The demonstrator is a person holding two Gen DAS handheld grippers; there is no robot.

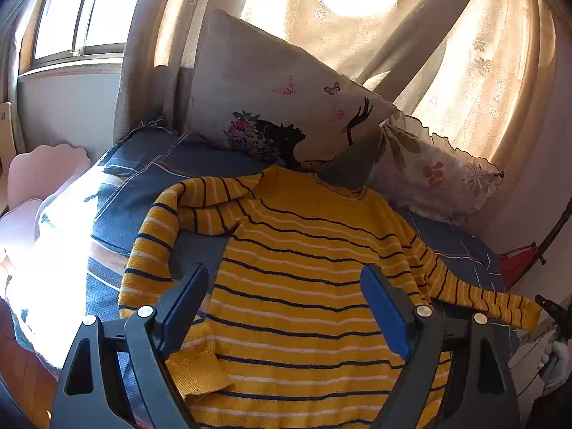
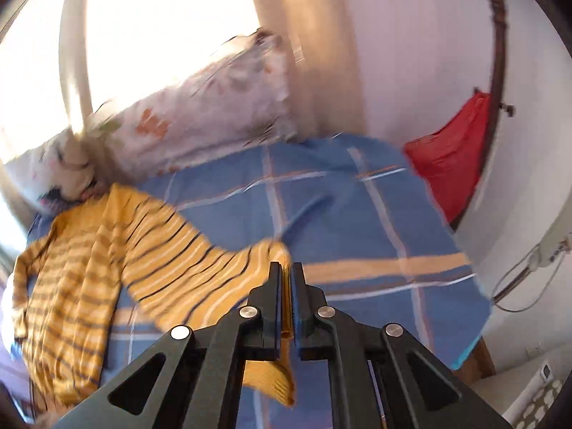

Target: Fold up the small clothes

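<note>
A yellow sweater (image 1: 304,286) with dark and white stripes lies spread on the blue checked bedcover (image 1: 143,186). Its left sleeve (image 1: 200,200) is folded across the chest. My left gripper (image 1: 284,279) hovers over the sweater's body, jaws wide open, nothing between them. The right sleeve (image 1: 493,304) stretches out to the right, where my right gripper (image 1: 547,304) holds its cuff. In the right wrist view my right gripper (image 2: 286,271) is shut on that sleeve cuff (image 2: 275,375), which hangs below the jaws; the sweater (image 2: 71,268) lies to the left.
Two pillows lean at the head of the bed: a large one with a printed figure (image 1: 271,100) and a floral one (image 1: 429,171). Curtains (image 1: 357,18) and a window (image 1: 71,10) are behind. A red cloth (image 2: 454,157) sits by the wall. A gloved hand (image 1: 554,364) is at right.
</note>
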